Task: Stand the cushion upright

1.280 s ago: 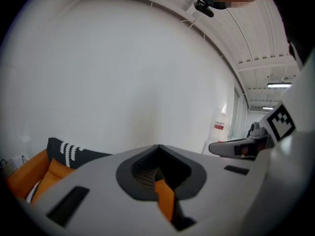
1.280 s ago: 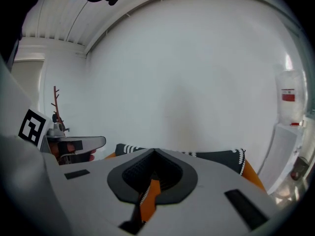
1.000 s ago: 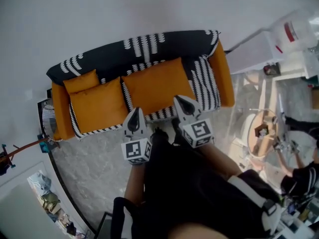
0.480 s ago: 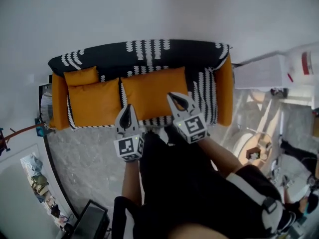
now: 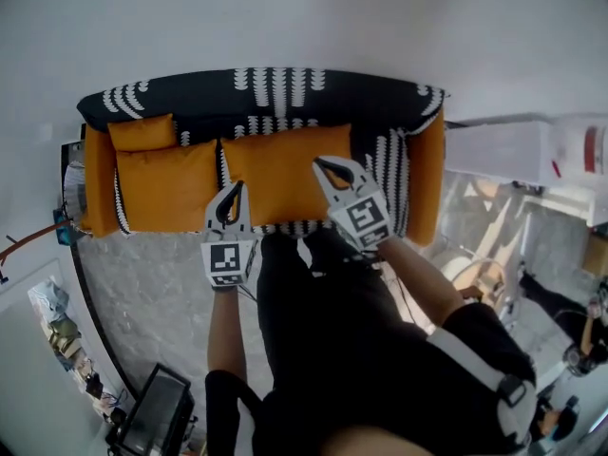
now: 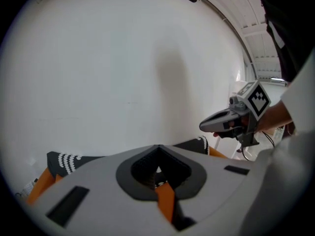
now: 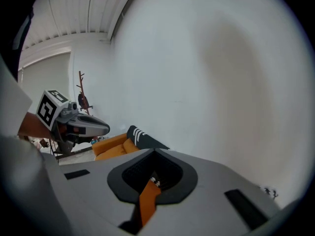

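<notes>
Orange cushion (image 5: 142,132) is resting at the sofa's (image 5: 285,88) left end, long axis along the backrest. The left hand-held gripper (image 5: 235,190), nearer, and the right hand-held gripper (image 5: 323,166) are pointing toward the seat, both closed and empty.

Orange and black sofa (image 5: 190,104) against white wall (image 5: 285,17), grey floor (image 5: 152,302), perhaps a monitor (image 5: 152,424) lower left

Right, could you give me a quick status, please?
Shut and empty: left claw, right claw, over sofa front. Untouched: small orange cushion, sofa's left end. Nothing seen in the way.
</notes>
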Demonstrator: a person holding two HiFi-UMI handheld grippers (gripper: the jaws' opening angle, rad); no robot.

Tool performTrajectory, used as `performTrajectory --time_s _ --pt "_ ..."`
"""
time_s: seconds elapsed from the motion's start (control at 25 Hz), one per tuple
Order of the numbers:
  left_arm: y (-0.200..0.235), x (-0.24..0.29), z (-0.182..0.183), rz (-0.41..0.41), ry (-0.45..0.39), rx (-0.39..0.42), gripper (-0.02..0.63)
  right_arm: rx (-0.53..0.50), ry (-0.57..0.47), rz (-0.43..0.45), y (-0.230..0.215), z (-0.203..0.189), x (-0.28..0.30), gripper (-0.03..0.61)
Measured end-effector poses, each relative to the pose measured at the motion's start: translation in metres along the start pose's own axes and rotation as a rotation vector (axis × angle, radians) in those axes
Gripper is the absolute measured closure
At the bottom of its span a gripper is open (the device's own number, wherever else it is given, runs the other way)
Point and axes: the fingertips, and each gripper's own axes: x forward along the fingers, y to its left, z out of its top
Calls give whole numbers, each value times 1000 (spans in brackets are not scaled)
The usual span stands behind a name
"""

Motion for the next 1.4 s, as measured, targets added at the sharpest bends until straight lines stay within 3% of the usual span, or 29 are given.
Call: performTrajectory --time_s 0.24,0.28,0.4,0.44,0.56,0.72,0.88,1.08,1.4 --pt "13 34 -22 -135 100 49 622 -79 49 19 -20 -11 33 588" --pt "16 40 -24 -157 115 63 572 -89 60 14 -24 -14 38 588" --pt "25 57 -40 -209 165 150 535 -130 121 15 -32 -29 58 588" --pt "27 63 -48 -226 177 170 528 -140 139 21 -34 -36 66 538" --pt "30 81 -70 -287 205 181 517 -156 167 31 -39 -61 89 516" --pt "27 106 -110 -367 294 268 480 -207 266 79 -45 -101 118 489" --pt "22 132 -149 -450 377 234 465 -247 373 137 -54 -145 141 476" --pt "29 167 -197 -490 482 223 456 -260 496 182 -68 -199 163 465" --pt "33 212 -290 -594 660 291 430 -277 677 253 -88 -292 199 439"
